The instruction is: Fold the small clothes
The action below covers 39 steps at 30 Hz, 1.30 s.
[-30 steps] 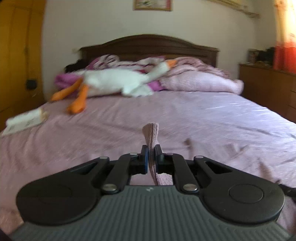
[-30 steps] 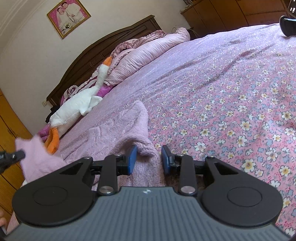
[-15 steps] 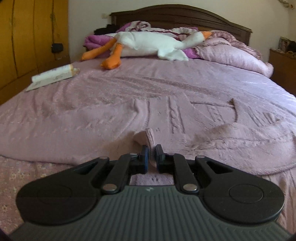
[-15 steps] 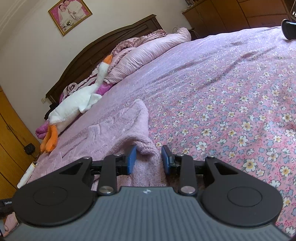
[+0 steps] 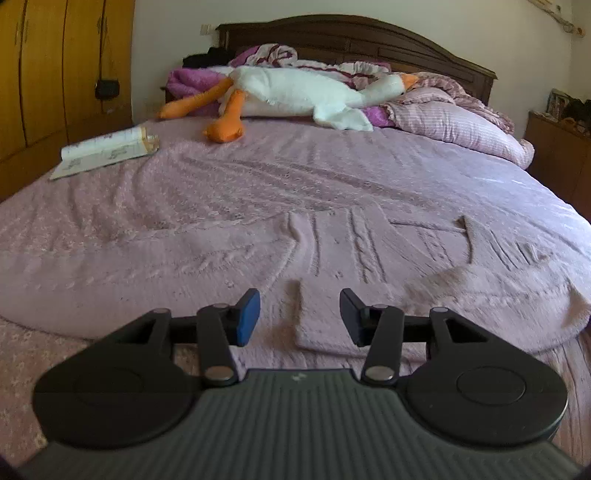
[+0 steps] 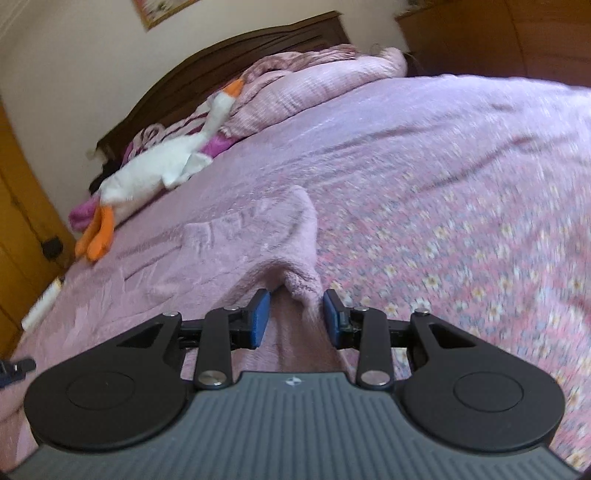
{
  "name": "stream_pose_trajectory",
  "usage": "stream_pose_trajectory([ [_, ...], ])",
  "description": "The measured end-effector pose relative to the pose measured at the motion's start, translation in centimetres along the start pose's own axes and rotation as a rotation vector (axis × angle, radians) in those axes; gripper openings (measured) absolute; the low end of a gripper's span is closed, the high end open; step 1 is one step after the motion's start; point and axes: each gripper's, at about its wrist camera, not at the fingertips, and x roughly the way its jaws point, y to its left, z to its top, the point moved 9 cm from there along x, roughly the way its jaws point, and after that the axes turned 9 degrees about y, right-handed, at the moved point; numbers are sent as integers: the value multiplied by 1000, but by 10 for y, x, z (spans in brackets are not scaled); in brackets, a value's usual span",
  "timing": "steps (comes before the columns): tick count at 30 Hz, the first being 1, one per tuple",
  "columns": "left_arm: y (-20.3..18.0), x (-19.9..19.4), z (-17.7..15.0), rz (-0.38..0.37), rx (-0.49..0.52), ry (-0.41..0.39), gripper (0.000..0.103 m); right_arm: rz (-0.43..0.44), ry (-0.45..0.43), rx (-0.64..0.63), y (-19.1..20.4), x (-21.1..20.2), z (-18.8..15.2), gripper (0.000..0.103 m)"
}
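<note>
Sweater (image 5: 332,258) lies flat on bed (image 5: 498,177), sleeve end folded in between left gripper (image 5: 299,317) fingers, now opening and touching nothing; right gripper (image 6: 295,314) fingers half spread around a raised edge, grip unclear, so back left straight off without snagging the knit

a count of what lies on the bed

two grippers, left gripper (image 5: 298,317) and right gripper (image 6: 295,318); one pink knitted garment (image 5: 332,240) spread on the bedspread (image 5: 221,184); one white plush goose (image 5: 295,90) with two orange feet; one rolled paper packet (image 5: 107,149); one striped pillow (image 5: 458,129); one dark headboard (image 5: 351,33); one wooden wardrobe (image 5: 48,66).
</note>
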Motion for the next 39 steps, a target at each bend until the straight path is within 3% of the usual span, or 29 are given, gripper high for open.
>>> stream_pose_trajectory([
  [6, -7, 34, 8, -74, 6, 86, 50, 23, 3, -108, 31, -7, 34, 43],
  [9, -11, 52, 7, -51, 22, 124, 50, 44, 43, -166, 49, 6, 51, 55],
  [13, -12, 64, 7, -6, 38, 125, 50, 37, 129, -188, 66, 40, 63, 56],
  [18, -10, 70, 9, -4, 2, 135, 51, -42, 178, -189, 81, 91, 78, 60],
  [21, -8, 74, 8, -25, -47, 138, 52, -101, 217, -121, 82, 117, 84, 64],
  [24, -12, 75, 8, -30, -27, 135, 51, -146, 255, -70, 84, 140, 82, 64],
  [25, -15, 75, 8, -30, -12, 131, 48, -167, 252, -82, 86, 144, 80, 64],
  [26, -18, 74, 8, -37, 4, 127, 38, -195, 247, -101, 88, 146, 78, 64],
  [29, -26, 71, 6, -60, 53, 111, 18, -264, 222, -141, 89, 144, 74, 48],
  [32, -32, 64, 6, -58, 100, 78, 13, -266, 211, -127, 81, 140, 75, 23],
  [33, -34, 61, 7, -52, 113, 65, 13, -257, 214, -117, 77, 140, 76, 10],
  [36, -37, 41, 23, -46, 136, -16, 13, -190, 203, -52, 70, 131, 83, 7],
  [39, -35, 25, 43, -47, 123, -88, 13, -119, 121, -10, 68, 115, 104, 6],
])
